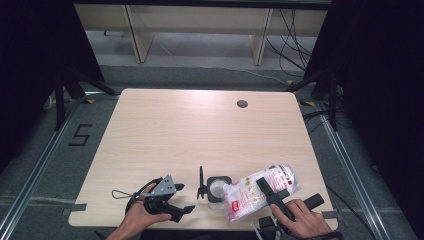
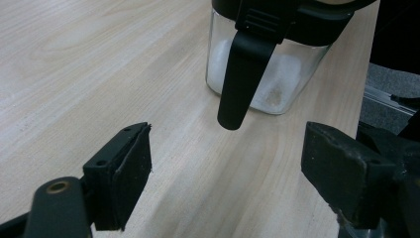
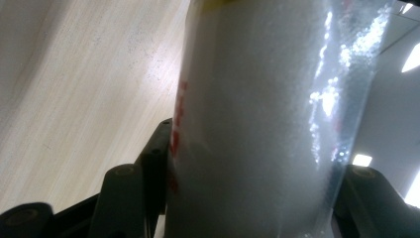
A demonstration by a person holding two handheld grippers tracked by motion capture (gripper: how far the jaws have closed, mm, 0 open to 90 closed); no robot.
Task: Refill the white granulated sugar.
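Bag [image 3: 257, 124] clamped in right gripper [image 1: 272, 192]; left gripper [image 2: 225, 168] gapes empty near jar [image 2: 267, 79].

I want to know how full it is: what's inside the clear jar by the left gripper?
The clear jar holds white granules, a low layer in the left gripper view. Its black lid flap hangs in front and covers the middle, so the exact level there can't be seen.

jar [image 1: 218, 189] and bag [image 1: 260, 191] crowd near edge, table [image 1: 200, 130] beyond open
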